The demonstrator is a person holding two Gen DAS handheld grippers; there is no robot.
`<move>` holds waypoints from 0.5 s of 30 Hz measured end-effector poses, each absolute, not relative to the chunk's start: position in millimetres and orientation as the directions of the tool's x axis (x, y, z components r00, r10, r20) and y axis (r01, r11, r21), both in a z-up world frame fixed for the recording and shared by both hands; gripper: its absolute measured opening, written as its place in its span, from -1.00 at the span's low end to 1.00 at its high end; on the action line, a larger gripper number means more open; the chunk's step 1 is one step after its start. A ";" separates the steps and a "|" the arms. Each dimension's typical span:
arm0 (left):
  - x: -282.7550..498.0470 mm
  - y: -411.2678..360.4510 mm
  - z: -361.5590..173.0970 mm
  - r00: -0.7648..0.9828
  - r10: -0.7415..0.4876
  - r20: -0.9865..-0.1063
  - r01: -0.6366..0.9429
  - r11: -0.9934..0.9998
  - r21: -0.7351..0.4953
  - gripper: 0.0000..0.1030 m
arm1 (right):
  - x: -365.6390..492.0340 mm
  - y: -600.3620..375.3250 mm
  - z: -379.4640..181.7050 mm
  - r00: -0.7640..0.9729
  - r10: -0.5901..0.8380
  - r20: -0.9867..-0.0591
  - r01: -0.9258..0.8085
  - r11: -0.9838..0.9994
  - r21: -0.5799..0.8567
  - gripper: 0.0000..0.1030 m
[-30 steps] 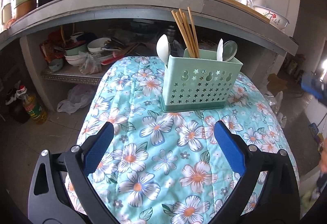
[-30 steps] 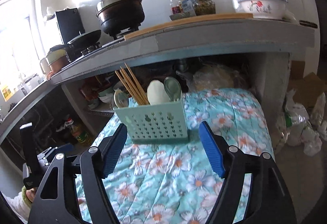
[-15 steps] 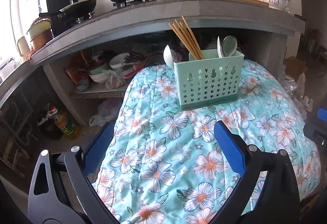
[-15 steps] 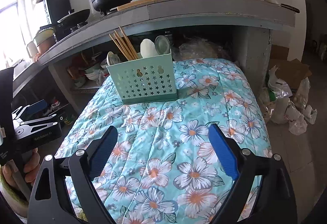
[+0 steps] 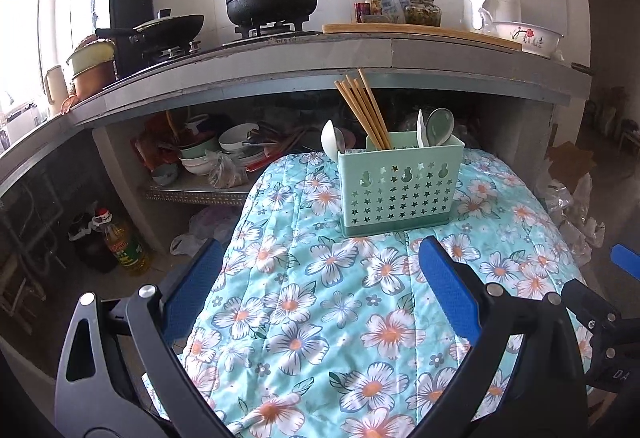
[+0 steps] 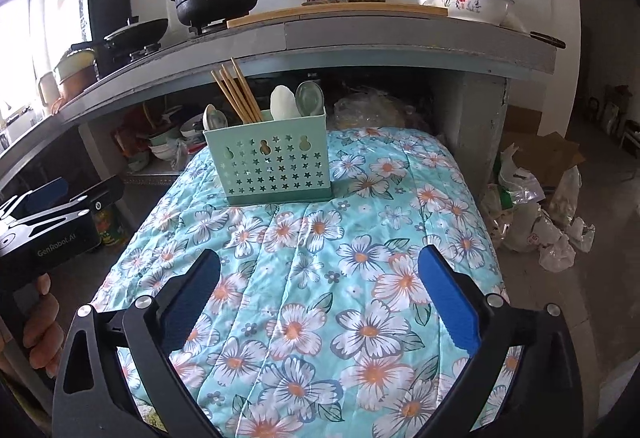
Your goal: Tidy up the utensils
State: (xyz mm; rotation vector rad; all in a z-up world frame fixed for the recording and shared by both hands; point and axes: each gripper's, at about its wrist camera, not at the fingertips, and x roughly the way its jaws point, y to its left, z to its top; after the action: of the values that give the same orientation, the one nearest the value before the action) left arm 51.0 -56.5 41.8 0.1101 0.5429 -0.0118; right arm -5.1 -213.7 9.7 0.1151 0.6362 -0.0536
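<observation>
Now both grippers sit farther back from the utensil holder (image 6: 276, 162); the right gripper (image 6: 320, 302) fingers have just been opening wide, empty, the left gripper (image 5: 320, 302) likewise spread and empty, so sorting looks finished.

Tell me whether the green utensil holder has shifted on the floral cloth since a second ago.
No. The green utensil holder stands on the same flowers of the floral cloth, below the counter edge. It only looks farther off because the cameras pulled back.

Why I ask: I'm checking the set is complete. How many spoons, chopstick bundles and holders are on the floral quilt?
Spoons: 3
Chopstick bundle: 1 (the sticks overlap too much to count singly)
Green holder: 1
Total: 5
</observation>
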 end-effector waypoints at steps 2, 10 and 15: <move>50.1 -55.2 42.5 0.858 0.024 -0.513 0.033 0.994 0.103 0.84 | -5.0 -211.8 9.8 0.802 -0.020 -0.597 0.084 0.993 0.079 0.87; 50.4 -45.8 40.5 0.854 0.041 -0.518 0.010 0.995 0.095 0.84 | -5.3 -209.4 9.8 0.799 -0.028 -0.600 0.082 0.995 0.063 0.87; 52.6 -39.1 36.3 0.846 0.056 -0.531 -0.009 0.996 0.091 0.84 | -3.7 -209.0 10.5 0.794 -0.045 -0.606 0.095 0.994 0.051 0.87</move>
State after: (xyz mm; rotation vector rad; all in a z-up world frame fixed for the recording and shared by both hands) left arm 52.6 -39.1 36.3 0.0865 0.5623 0.0343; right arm -3.7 -209.0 10.5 0.0798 0.6492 -0.0752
